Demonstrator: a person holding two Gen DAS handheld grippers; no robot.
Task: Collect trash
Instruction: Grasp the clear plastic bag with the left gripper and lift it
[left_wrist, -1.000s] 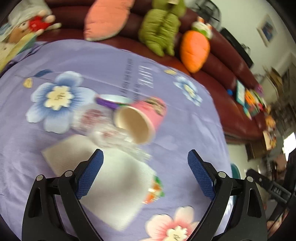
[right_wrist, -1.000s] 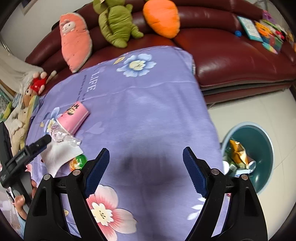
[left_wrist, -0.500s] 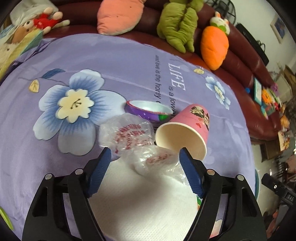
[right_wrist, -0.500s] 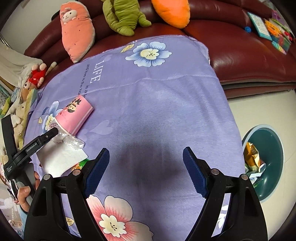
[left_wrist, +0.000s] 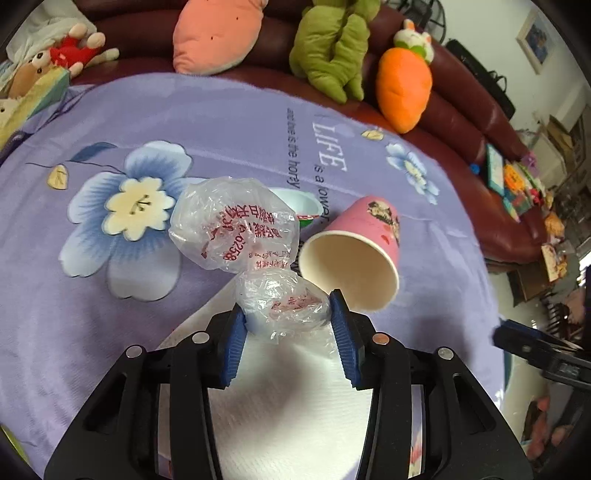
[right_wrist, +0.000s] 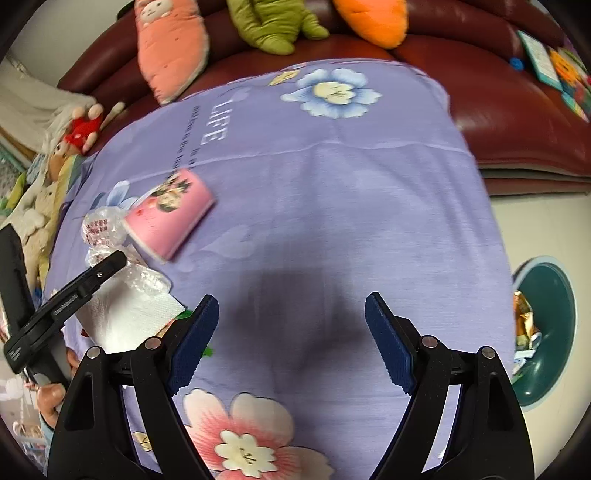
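My left gripper is shut on a crumpled clear plastic bag with red print, pinching its lower bunch. The bag lies over a white napkin. A pink paper cup lies on its side just right of the bag, mouth toward me. A small purple-rimmed bowl sits behind the bag. My right gripper is open and empty above the purple tablecloth. In the right wrist view the cup, bag, napkin and left gripper show at the left.
A green trash bin with wrappers stands on the floor to the right of the table. A dark red sofa with plush toys runs behind the table. A green-and-red wrapper peeks out by the napkin.
My left gripper has moved forward over the napkin and closed on the plastic bag. The right gripper has shifted slightly toward the table, staying open.
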